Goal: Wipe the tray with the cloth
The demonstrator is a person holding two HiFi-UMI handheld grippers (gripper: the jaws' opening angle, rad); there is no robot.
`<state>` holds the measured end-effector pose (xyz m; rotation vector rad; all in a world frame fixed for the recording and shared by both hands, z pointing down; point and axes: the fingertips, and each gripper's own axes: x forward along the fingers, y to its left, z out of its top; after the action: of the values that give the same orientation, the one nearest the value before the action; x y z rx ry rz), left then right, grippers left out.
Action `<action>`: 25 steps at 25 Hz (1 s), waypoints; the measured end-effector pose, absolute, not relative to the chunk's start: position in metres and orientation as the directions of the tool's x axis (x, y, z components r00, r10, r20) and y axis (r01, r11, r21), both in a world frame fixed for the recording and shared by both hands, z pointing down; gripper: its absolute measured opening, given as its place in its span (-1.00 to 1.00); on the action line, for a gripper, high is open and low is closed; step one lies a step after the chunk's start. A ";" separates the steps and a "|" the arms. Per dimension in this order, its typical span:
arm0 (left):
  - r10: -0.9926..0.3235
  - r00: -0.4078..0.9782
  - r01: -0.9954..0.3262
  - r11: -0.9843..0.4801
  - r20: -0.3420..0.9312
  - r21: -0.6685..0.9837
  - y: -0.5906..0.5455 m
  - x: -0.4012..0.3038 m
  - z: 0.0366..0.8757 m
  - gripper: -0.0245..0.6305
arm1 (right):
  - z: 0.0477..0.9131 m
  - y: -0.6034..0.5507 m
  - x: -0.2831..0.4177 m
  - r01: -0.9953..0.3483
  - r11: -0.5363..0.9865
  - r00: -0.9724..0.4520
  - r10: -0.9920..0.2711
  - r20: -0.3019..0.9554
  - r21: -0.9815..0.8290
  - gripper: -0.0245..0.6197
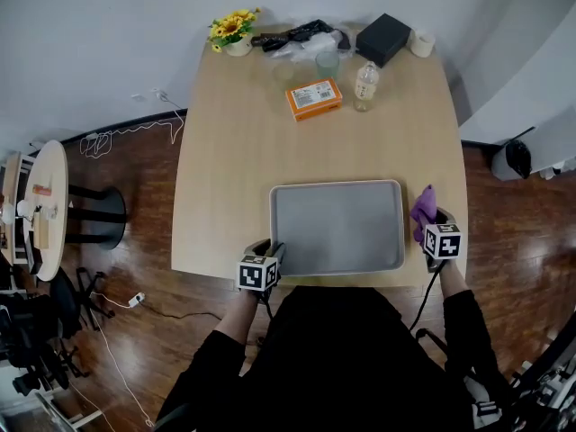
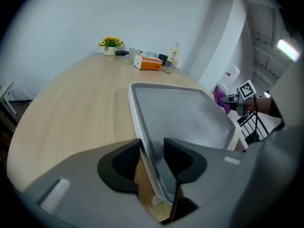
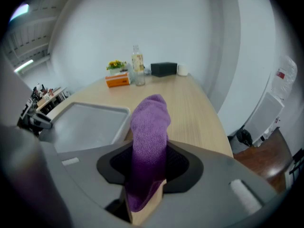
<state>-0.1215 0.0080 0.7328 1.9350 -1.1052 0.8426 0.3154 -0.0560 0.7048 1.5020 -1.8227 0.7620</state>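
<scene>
Tray [image 1: 337, 228] sits at the near edge of the desk [image 1: 234, 151], right in front of the person. Left tongs [image 1: 274, 250] are clamped on the tray's near-left rim and seem to be steadying it. Right tongs [image 1: 425, 234] are closed on the purple cloth [image 1: 423, 207], which stands upright just beside the tray's right edge, off the tray. Judging by this, both grasps are done and wiping hasn't started: the cloth still has to go onto the tray floor and sweep it. Tray looks plain grey, and I can't tell if it's dirty.

Writing: the orange box [image 1: 314, 98] and the bottle [image 1: 364, 85] carry print too small to read. The marker cubes show only black-and-white patterns, no brand visible.
</scene>
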 end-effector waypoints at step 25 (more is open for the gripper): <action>-0.280 0.506 -0.821 -0.445 0.816 0.357 0.007 -0.116 0.736 -0.46 | 0.718 -0.109 -0.118 -0.646 0.749 -0.444 -0.526 0.725 0.147 -0.50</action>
<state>-0.1160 0.0066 0.7357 1.9724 -0.9021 0.8841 -0.1183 -0.1090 0.7183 0.8765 -2.1436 0.1912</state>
